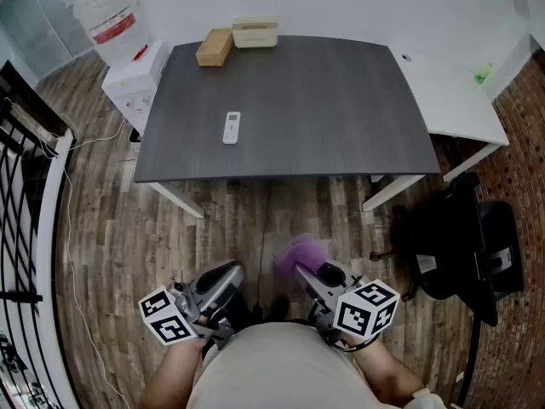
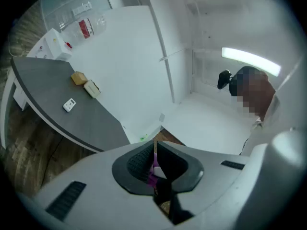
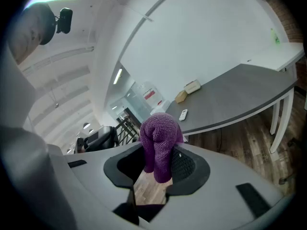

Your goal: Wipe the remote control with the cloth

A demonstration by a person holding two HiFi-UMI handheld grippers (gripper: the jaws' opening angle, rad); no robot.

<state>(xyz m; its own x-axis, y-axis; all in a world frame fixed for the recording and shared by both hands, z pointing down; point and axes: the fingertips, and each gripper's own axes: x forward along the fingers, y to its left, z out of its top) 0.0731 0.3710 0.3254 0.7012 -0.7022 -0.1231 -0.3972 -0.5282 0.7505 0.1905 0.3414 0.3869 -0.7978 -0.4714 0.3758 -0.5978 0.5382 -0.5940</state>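
Standing on the wood floor (image 1: 255,220), well apart from the grey bench (image 1: 341,118), the person has, by my judgement, all the wiping left to do. A tan box (image 1: 215,47) sits at the bench's far edge, and the remote control (image 1: 232,128) lies untouched toward its left. The right gripper (image 1: 305,269) has its fingers clamped on the purple cloth (image 1: 300,250). The left gripper (image 1: 230,274) has its fingers together.

an office: grey desk (image 1: 324,100), black swivel chair (image 1: 460,245), water dispenser (image 1: 128,66) alongside

A dark grey rectangular table (image 1: 324,118) stands on the brown wood-plank floor (image 1: 111,228) by a white wall (image 1: 341,2), between a white water dispenser (image 1: 128,71) and a white desk (image 1: 451,100).
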